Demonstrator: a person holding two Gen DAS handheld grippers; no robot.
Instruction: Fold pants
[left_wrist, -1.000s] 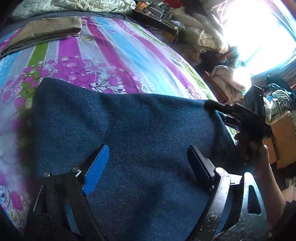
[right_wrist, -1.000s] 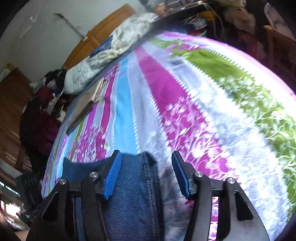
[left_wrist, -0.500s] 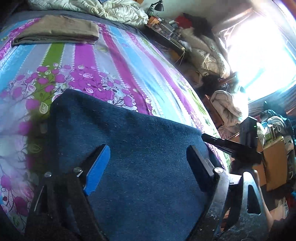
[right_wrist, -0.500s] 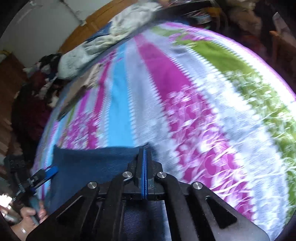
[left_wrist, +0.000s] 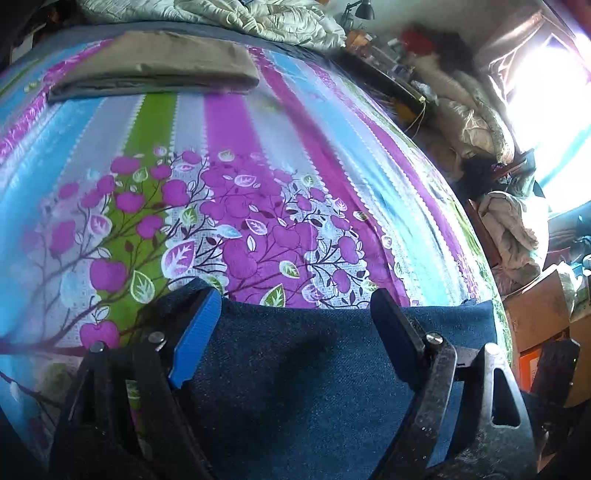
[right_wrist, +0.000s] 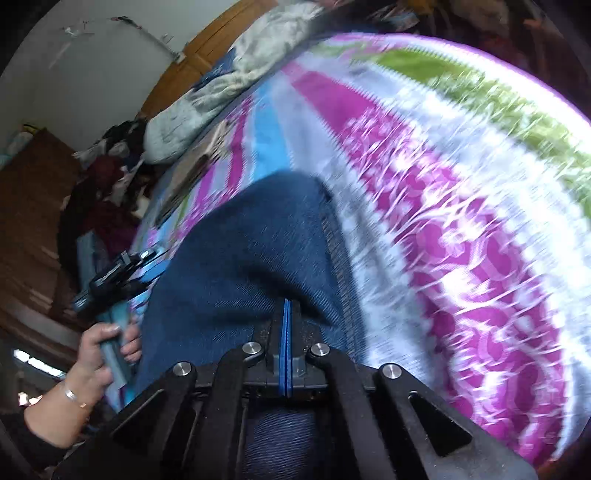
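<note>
Dark blue denim pants (left_wrist: 314, 373) lie on the striped floral bedsheet (left_wrist: 258, 177). My left gripper (left_wrist: 295, 332) hovers just over the near part of the denim, its blue pad (left_wrist: 195, 332) and black finger (left_wrist: 395, 343) wide apart with nothing between them. In the right wrist view the pants (right_wrist: 251, 251) stretch away from my right gripper (right_wrist: 285, 321), whose blue pads are pressed together, pinching the denim edge with creases fanning out from the tips. The left gripper (right_wrist: 147, 264) shows there too, held by a hand (right_wrist: 103, 343) at the pants' left side.
A folded khaki cloth (left_wrist: 155, 70) lies at the far end of the bed, with a crumpled pale duvet (left_wrist: 229, 14) behind it. Piled clothes and boxes (left_wrist: 517, 236) crowd the floor to the right under a bright window. A wooden headboard (right_wrist: 221, 37) stands behind the bed.
My right gripper went from open to shut on the pants' edge, and the denim now rises toward it. The left gripper drew back toward the near edge, so more sheet shows ahead.
</note>
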